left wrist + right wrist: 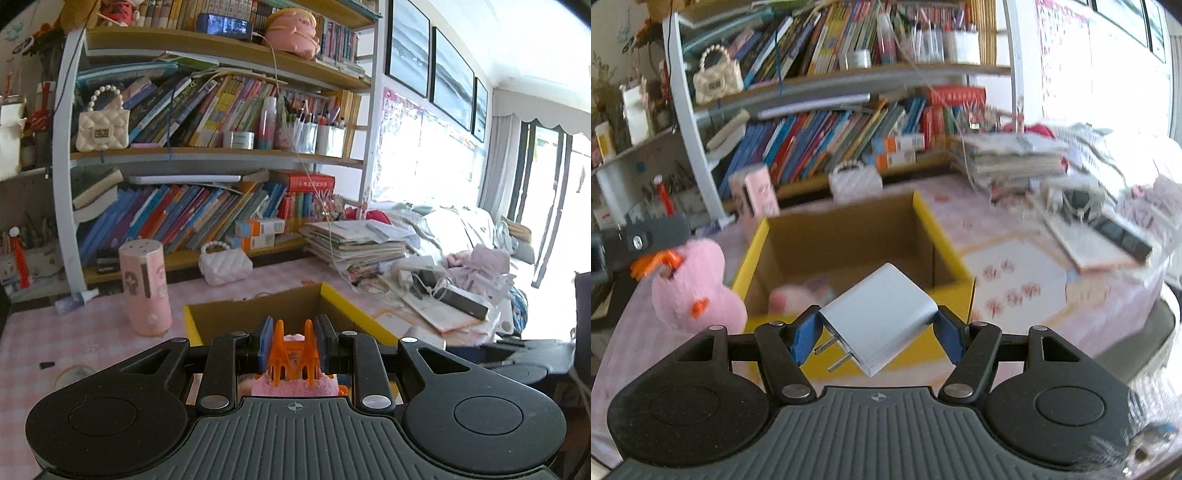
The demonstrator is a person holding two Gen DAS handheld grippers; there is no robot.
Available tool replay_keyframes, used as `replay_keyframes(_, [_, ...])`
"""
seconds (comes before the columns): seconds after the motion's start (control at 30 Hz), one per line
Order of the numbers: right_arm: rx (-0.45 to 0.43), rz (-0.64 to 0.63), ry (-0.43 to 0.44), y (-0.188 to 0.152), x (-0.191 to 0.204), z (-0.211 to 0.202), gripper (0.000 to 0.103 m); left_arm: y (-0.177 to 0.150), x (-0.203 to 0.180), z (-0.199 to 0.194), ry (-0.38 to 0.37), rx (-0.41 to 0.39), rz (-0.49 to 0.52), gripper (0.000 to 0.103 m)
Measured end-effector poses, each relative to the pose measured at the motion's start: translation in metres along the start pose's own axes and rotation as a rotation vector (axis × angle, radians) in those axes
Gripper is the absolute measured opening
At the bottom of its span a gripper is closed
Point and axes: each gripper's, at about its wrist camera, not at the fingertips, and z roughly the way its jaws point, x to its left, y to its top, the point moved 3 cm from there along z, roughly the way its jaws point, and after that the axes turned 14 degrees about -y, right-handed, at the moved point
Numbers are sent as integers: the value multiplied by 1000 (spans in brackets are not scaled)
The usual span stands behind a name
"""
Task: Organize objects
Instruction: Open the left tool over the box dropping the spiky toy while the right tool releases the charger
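While both loads are hanging near the open cardboard box (849,236), the sensible course is carrying each one over the yellow rim and well above the floor of the box before letting go, and lowering rather than dropping, since something pink is already lying inside. The right gripper (877,334) is standing about half open and is clamping a white plug-in charger (882,314) by two opposite corners, prongs pointing down to the left; that diagonal hold looks liable to pivot, so a steady wrist matters. The left gripper (293,349) is pinching nearly shut on an orange plastic clip (293,354), and a pink plush toy (692,288) is dangling from that clip just outside the box's left wall. On the pink checked tabletop (74,343) the box is sitting before the bookshelf (221,155).
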Motion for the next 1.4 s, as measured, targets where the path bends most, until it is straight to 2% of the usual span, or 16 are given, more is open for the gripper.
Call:
replay_keyframes(0.17, [-20,-19,4,25,-8,28,63,1,6,28,12,10,-24,23])
replay_keyframes(0.37, [-14,-53,31,38,-6,60,63,-5,18,61,36,63,-57,23])
replay_keyframes(0.6, [13,-114,73,41,5,93,63,-15,34,90,56,113,-103,23])
replay_keyframes(0.97, [43,-282,135,30,31,124,63,-28,55,118,96,184,-149,20])
replay_keyframes(1.27, [123,-370,190,14,44,144,64,-31,58,126,99,174,-167,31])
replay_keyframes(1.3, [134,-366,194,13,44,146,64,-30,58,125,99,170,-170,34])
replay_keyframes(1.4, [175,-334,204,12,42,153,64,-27,56,119,99,136,-181,53])
